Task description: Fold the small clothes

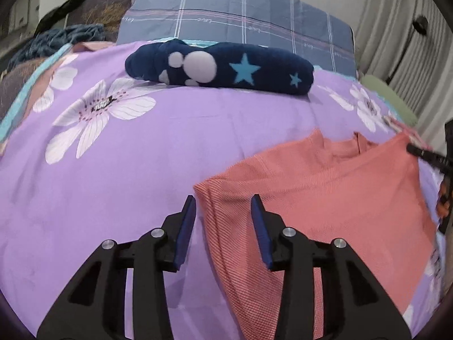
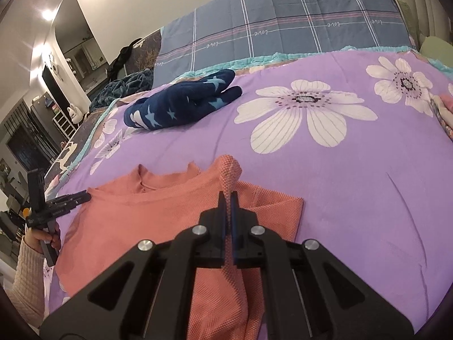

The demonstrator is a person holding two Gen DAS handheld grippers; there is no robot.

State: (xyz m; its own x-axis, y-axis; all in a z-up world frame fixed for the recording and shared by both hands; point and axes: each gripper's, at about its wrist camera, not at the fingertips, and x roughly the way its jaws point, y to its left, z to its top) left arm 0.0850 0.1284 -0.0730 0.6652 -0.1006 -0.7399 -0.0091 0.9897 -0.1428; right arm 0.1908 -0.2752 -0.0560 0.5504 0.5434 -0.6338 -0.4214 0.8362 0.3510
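Observation:
A small salmon-pink top (image 1: 334,187) lies on the purple flowered bedspread (image 1: 158,153), collar toward the pillows. My left gripper (image 1: 223,206) is open and empty, with its jaws on either side of the top's near left edge. My right gripper (image 2: 229,198) is shut on a pinched-up fold of the pink top (image 2: 136,221), lifting its right side over the body. In the right wrist view the left gripper (image 2: 68,199) shows at the top's left shoulder. In the left wrist view the right gripper (image 1: 424,153) shows at the far right edge.
A rolled navy garment with stars and white dots (image 1: 220,66) lies further back on the bedspread. A blue plaid pillow (image 1: 240,14) sits behind it. A teal blanket (image 2: 124,85) is bunched at the far left. Folded pink cloth (image 2: 444,110) lies at the right edge.

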